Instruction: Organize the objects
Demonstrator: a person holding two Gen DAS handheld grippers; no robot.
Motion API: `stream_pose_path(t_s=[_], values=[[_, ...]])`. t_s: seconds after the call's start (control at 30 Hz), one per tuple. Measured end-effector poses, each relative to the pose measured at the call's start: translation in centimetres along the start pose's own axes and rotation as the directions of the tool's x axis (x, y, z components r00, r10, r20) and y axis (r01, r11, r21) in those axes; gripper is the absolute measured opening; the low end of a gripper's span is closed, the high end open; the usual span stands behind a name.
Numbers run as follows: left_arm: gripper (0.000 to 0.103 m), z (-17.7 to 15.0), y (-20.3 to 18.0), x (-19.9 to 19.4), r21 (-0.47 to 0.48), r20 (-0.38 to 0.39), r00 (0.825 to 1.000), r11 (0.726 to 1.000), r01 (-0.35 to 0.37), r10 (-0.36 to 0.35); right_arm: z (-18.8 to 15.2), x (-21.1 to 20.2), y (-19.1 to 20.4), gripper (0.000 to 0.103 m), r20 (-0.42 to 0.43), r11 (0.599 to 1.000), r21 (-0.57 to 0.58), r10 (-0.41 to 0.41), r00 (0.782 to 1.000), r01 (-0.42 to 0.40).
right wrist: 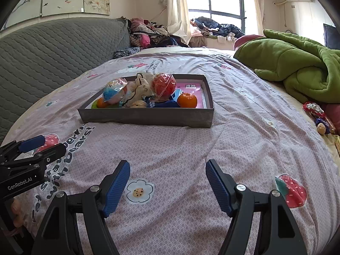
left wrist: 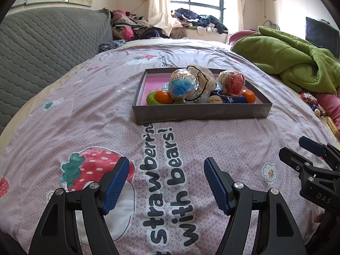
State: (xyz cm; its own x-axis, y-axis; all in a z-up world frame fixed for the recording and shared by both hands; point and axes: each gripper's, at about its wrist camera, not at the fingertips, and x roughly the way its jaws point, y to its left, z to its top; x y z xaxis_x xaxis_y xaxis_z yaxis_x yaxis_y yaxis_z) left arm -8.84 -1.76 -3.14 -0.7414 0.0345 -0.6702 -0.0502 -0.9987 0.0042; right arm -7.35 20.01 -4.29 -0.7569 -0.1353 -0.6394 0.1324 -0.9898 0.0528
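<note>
A shallow grey box (left wrist: 199, 112) (right wrist: 146, 116) with a pink floor sits on the bed ahead of both grippers. It holds a wrapped blue ball (left wrist: 180, 85) (right wrist: 113, 92), a wrapped red ball (left wrist: 232, 82) (right wrist: 163, 86), two oranges (left wrist: 163, 97) (right wrist: 187, 100), a green ring (left wrist: 152, 99), a cream cloth toy (left wrist: 204, 78) and a blue packet (right wrist: 163, 104). My left gripper (left wrist: 166, 188) is open and empty above the sheet, short of the box. My right gripper (right wrist: 167, 188) is open and empty, to the right of the left one.
The bed has a pink strawberry-print sheet (left wrist: 85, 116). A green blanket (left wrist: 293, 63) (right wrist: 301, 68) is heaped at the right. Small wrapped items (left wrist: 312, 104) (right wrist: 318, 116) lie at the right edge. A grey quilted headboard (left wrist: 42, 48) stands at the left. Clothes (right wrist: 153, 31) pile behind.
</note>
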Motion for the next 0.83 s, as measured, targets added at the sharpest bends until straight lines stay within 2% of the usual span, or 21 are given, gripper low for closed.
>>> stream_pose_path(t_s=[0.83], values=[[0.074,-0.01,-0.21,-0.38,0.008,0.015,1.0,1.0,0.0,0.0,-0.16,0.18,-0.05,0.073,-0.01,1.0,0.002,-0.01,1.0,0.01]])
